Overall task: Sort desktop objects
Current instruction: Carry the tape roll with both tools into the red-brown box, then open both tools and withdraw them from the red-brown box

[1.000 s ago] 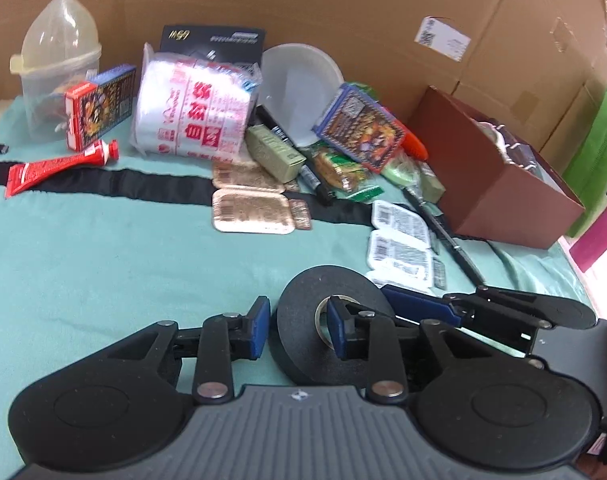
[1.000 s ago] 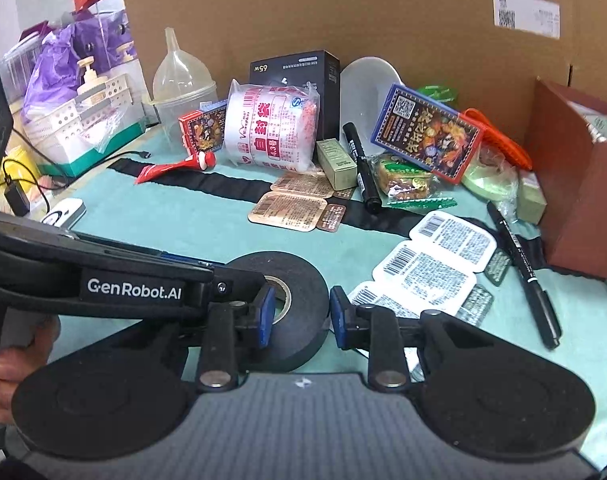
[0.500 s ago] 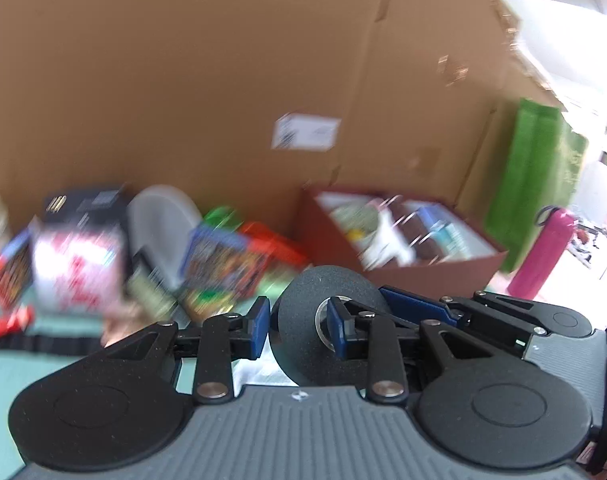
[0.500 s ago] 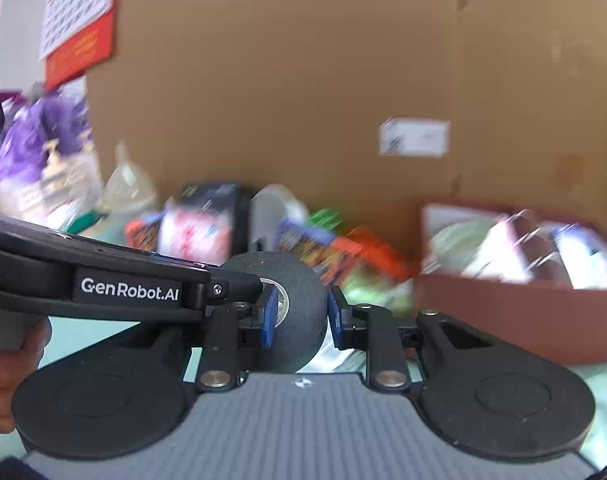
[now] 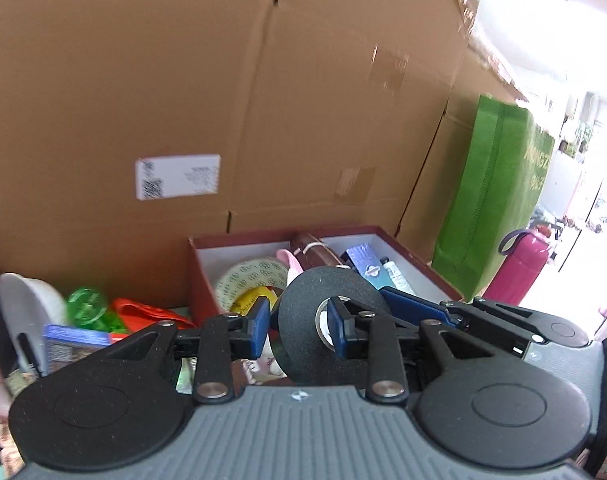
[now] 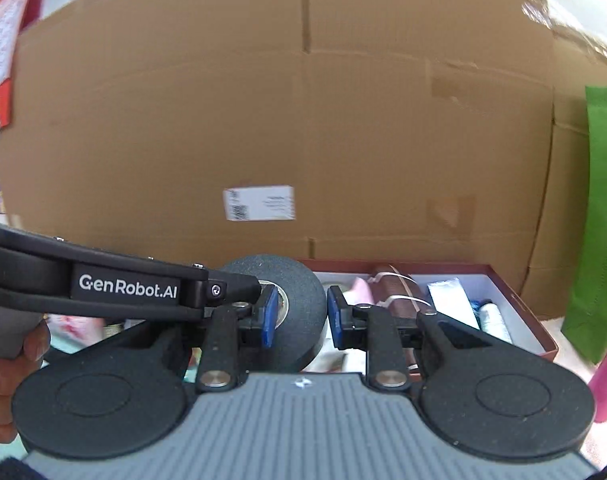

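Note:
A black tape roll (image 5: 323, 320) is held in the air by both grippers, in front of the red-brown box (image 5: 199, 268). My left gripper (image 5: 299, 330) is shut on the black tape roll, its right finger inside the core hole. My right gripper (image 6: 299, 316) is shut on the same roll (image 6: 303, 312), its left finger in the hole. The box (image 6: 519, 312) holds a pale tape roll (image 5: 255, 280), a brown case (image 6: 391, 284), tubes and a blue packet.
A tall cardboard wall (image 5: 183, 100) stands behind the box. A green bag (image 5: 499, 200) and a pink bottle (image 5: 519, 268) are at the right. A white bowl (image 5: 23, 308), a green item (image 5: 87, 308) and a blue card box (image 5: 75, 344) lie at the left.
Both grippers have lifted the black tape roll off the teal cloth and carried it up and right toward the red-brown box. The table clutter has dropped out of view.

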